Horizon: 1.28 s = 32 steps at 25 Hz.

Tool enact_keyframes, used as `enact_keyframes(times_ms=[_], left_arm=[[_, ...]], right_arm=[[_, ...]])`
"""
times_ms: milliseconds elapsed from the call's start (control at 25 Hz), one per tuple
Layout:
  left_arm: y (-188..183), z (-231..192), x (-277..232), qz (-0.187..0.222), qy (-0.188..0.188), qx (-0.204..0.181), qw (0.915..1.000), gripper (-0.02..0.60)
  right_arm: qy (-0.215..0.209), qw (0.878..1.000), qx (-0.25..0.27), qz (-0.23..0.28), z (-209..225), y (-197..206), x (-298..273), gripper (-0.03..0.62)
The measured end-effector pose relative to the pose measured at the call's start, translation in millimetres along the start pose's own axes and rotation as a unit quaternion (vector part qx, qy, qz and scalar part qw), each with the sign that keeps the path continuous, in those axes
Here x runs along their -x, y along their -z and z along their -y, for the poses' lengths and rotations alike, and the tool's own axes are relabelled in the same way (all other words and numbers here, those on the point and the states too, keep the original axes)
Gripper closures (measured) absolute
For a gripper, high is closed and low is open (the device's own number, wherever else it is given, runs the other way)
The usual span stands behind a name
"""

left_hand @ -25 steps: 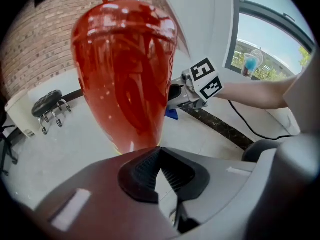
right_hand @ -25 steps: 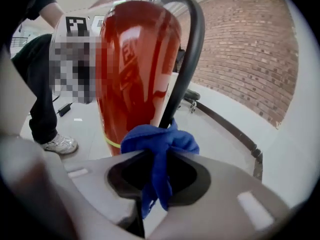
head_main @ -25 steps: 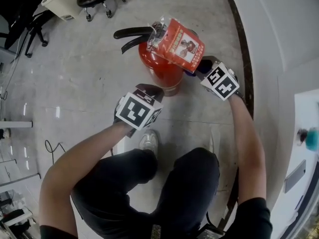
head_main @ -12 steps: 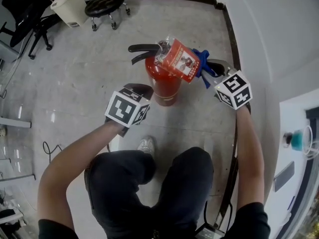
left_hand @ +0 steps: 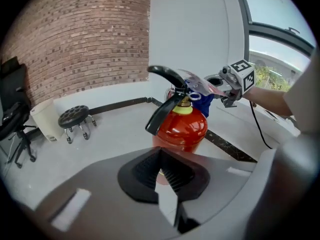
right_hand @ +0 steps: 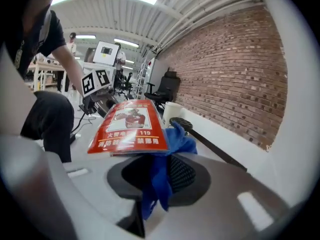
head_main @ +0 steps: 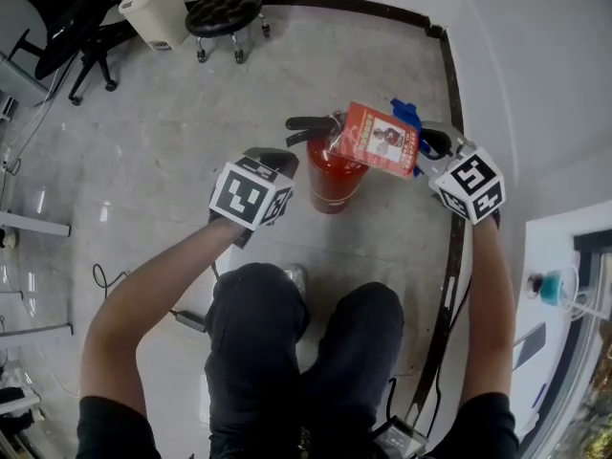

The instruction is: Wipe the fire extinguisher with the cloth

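Standing upright on the floor (head_main: 172, 113), the fire extinguisher (head_main: 335, 175) sat near the floor's right edge, by the dark strip (head_main: 457, 84) along the wall (head_main: 535, 55). Right tool (right_hand: 160, 176) had its jaws clamped on the blue cloth (right_hand: 177, 139), with the cloth up at the extinguisher's head, just under the red tag (head_main: 378, 139). Left tool (left_hand: 162, 171) had its jaws fully together, nothing in them, just beside the red body's left side; contact unclear.
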State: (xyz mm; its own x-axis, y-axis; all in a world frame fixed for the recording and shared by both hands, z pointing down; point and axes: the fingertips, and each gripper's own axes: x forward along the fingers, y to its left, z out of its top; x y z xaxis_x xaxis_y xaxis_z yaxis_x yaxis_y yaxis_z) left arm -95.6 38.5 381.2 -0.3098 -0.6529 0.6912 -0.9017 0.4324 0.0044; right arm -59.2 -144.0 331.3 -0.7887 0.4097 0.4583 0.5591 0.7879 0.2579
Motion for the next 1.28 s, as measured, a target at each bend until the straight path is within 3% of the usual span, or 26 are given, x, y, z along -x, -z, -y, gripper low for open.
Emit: enact_keyframes(times_ms=[360,720,960,1280], left_arm=[[-27.0,-12.7,58.8,-0.031,0.012,0.019,0.9993,0.575],[-103.3,16.0,134.8,-0.016,0.041,0.011,0.9990,0.575],[-152.3,52.7,177.0,-0.003,0.064,-0.008,0.9979,0.575],[-219.8,85.2,242.4,0.037,0.076,-0.014,0.9963,0.575]], right_arm=[[-0.064,0.992,-0.105,-0.006,-46.2,-59.0,-1.4,0.511],[-0.030,0.967,-0.252,0.023,-63.3,-150.6,52.7,0.511],[-0.011,0.957,-0.286,0.041,-61.1,-210.8,105.6,0.511],[0.036,0.953,-0.293,0.066,-50.7,-282.6,182.3,0.511]])
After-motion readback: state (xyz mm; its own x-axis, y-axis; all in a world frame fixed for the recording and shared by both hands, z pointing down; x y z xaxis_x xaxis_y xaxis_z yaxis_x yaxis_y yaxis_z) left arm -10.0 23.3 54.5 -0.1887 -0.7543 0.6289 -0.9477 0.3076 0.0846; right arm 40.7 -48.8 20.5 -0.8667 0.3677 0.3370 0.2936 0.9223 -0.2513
